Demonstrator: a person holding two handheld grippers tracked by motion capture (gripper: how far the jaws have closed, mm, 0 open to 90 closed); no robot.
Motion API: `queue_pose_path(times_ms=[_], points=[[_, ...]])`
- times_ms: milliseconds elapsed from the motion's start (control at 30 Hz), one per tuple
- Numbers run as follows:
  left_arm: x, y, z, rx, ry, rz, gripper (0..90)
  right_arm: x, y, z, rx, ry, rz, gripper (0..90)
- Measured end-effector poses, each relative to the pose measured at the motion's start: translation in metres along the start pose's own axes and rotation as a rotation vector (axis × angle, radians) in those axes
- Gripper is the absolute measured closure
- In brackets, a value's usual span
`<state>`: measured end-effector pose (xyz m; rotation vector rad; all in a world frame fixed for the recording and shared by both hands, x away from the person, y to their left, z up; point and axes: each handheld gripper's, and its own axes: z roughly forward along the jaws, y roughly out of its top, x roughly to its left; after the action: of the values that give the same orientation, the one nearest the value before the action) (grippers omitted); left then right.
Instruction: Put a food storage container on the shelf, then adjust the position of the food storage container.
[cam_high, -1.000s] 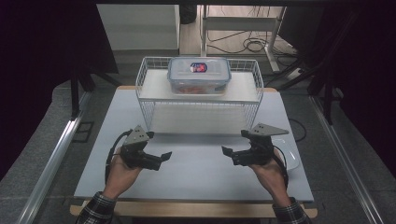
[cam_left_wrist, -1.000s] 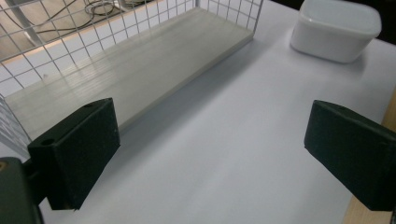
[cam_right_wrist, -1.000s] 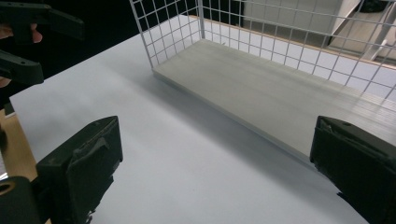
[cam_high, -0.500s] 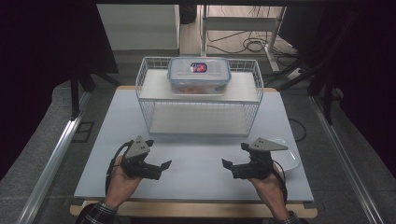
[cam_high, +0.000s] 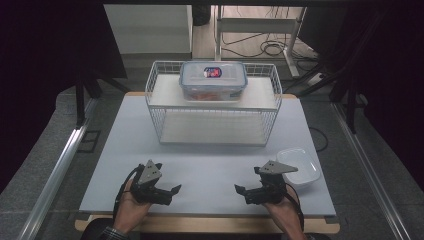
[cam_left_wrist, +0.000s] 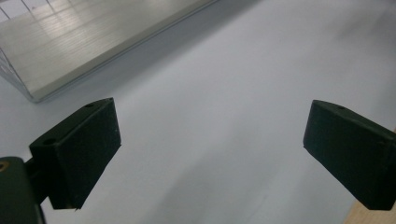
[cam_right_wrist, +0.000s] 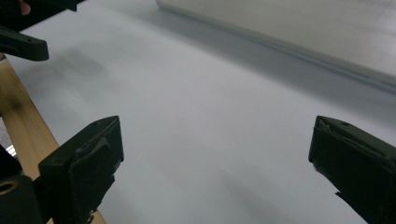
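In the high view, the wire rack (cam_high: 214, 102) stands at the far middle of the white surface (cam_high: 125, 145), and everything else is placed from it. A clear lidded container (cam_high: 213, 80) with reddish contents sits on the rack's upper shelf, toward the back. On the near side of the rack and well apart from it, the left claw (cam_high: 172, 192) is held low over the surface by a hand (cam_high: 131, 210) near the front edge, off the rack's left corner. The right claw (cam_high: 241, 192) is held the same way by the other hand (cam_high: 286, 212), off the rack's right corner; the two claws point inward at each other with bare surface between them. A white shallow dish (cam_high: 299, 166) lies on the surface to the near right of the rack, just beside the right claw's body.

In the left gripper view, the left claw (cam_left_wrist: 210, 154) stands wide, its jaws far apart with nothing between them but bare surface; the rack's lower shelf (cam_left_wrist: 93, 37) lies off at the upper left.

In the right gripper view, the right claw (cam_right_wrist: 215, 163) is also wide and holds nothing. The rack's lower shelf (cam_right_wrist: 303, 32) runs across the upper right, and a tip of the left claw (cam_right_wrist: 23, 46) shows at the upper left, by the wooden front edge (cam_right_wrist: 21, 121).
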<state>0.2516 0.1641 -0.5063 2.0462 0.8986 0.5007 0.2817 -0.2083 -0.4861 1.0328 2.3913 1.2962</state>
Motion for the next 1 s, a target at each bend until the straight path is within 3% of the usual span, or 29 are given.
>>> queue_pose_path(times_ms=[300,400,567,733,1000], points=[[0.004,-0.002,-0.001,-0.007,0.006,-0.014,3.5,-0.002,-0.001,0.004,0.05,0.015,0.017,1.3],[0.006,-0.003,-0.002,-0.006,0.006,-0.014,3.5,-0.005,0.001,0.001,0.059,-0.002,0.025,3.6],[0.007,-0.003,-0.001,-0.003,0.003,-0.02,3.5,-0.017,0.005,-0.013,0.022,-0.051,0.063,22.9],[0.007,-0.004,0.0,0.002,-0.004,-0.024,3.5,-0.033,0.008,-0.035,-0.011,-0.122,0.055,45.1],[0.006,-0.005,0.002,0.015,-0.014,-0.021,3.5,-0.058,0.007,-0.057,-0.001,-0.212,0.051,74.2]])
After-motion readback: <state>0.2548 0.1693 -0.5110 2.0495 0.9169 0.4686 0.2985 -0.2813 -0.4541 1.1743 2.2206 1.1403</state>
